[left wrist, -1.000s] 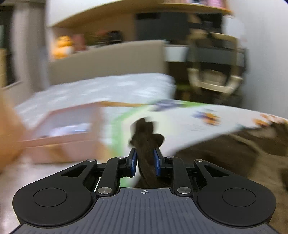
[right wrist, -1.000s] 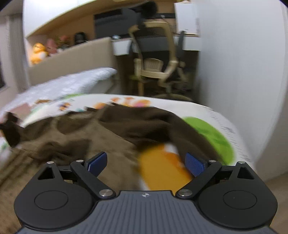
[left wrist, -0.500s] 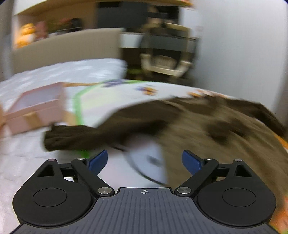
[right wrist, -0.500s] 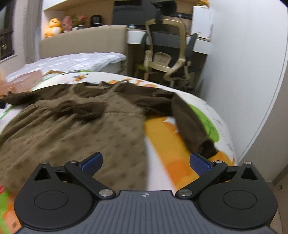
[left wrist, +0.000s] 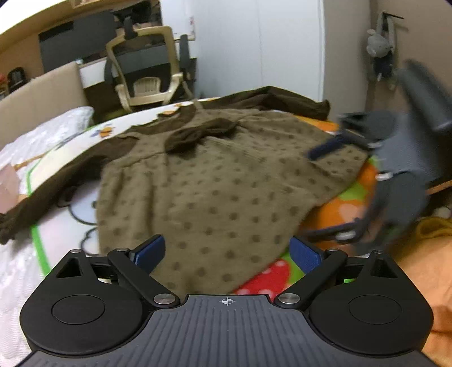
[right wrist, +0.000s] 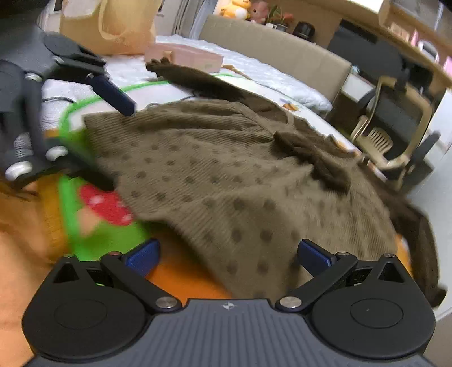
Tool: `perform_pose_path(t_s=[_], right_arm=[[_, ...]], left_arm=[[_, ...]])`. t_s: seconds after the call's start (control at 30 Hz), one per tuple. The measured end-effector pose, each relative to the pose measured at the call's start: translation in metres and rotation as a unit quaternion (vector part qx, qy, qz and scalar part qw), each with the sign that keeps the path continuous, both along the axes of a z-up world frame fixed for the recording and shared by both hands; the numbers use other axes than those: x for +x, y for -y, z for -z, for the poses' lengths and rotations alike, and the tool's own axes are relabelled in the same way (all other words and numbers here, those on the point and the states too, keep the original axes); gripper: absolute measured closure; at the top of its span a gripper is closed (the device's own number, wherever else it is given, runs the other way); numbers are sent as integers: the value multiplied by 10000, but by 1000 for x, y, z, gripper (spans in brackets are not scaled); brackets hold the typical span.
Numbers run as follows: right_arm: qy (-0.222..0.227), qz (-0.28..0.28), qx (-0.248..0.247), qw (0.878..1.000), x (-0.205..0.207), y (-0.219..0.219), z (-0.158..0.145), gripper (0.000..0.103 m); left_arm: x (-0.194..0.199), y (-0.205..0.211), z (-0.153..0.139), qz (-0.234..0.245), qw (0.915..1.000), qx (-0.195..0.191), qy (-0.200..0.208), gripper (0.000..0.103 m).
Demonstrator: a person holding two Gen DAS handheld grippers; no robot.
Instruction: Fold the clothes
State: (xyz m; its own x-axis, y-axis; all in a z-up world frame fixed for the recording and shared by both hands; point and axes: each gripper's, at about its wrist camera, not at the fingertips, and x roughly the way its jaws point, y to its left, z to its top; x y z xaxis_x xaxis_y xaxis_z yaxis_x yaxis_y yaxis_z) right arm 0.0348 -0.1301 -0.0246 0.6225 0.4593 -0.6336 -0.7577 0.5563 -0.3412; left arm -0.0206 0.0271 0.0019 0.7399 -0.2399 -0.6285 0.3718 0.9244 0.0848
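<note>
A brown knit dress (left wrist: 214, 180) with dark dots, a dark bow (left wrist: 197, 135) and dark sleeves lies spread flat on a colourful play mat (left wrist: 336, 209). My left gripper (left wrist: 226, 251) is open and empty, just above the dress's hem at its near left corner. My right gripper (right wrist: 228, 254) is open and empty over the hem's other corner of the dress (right wrist: 226, 175). Each gripper shows blurred in the other's view: the right gripper in the left wrist view (left wrist: 336, 192), the left gripper in the right wrist view (right wrist: 113, 135).
A pink box (right wrist: 183, 56) and a tan bag (right wrist: 113, 25) sit on the white bedding (right wrist: 254, 70) past the left sleeve. A beige office chair (left wrist: 147, 76) stands beyond the bed. Orange fabric (left wrist: 423, 271) lies at the near right.
My left gripper let go of the dark sleeve and opened. Both grippers swung back from the sleeves to the dress's hem. The dress now lies spread flat.
</note>
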Motion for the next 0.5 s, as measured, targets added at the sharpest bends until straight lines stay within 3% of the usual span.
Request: perform_pose_path(t_s=[0.07, 0.13, 0.2, 0.3, 0.5], right_arm=[[764, 523, 151, 9956, 8, -3, -15, 4], [1311, 1119, 833, 9815, 17, 12, -48, 4], [1433, 1378, 1191, 9728, 20, 27, -67, 3], [1273, 1385, 877, 9782, 16, 39, -59, 2], [254, 1326, 428, 9899, 3, 51, -11, 2]], left_arm=[[0, 5, 2, 73, 9999, 119, 62, 4], [4, 4, 7, -19, 9994, 333, 129, 4], [11, -1, 12, -243, 9978, 598, 164, 4], [27, -23, 16, -928, 9921, 802, 251, 4], [48, -82, -1, -2343, 9701, 345, 527, 4]])
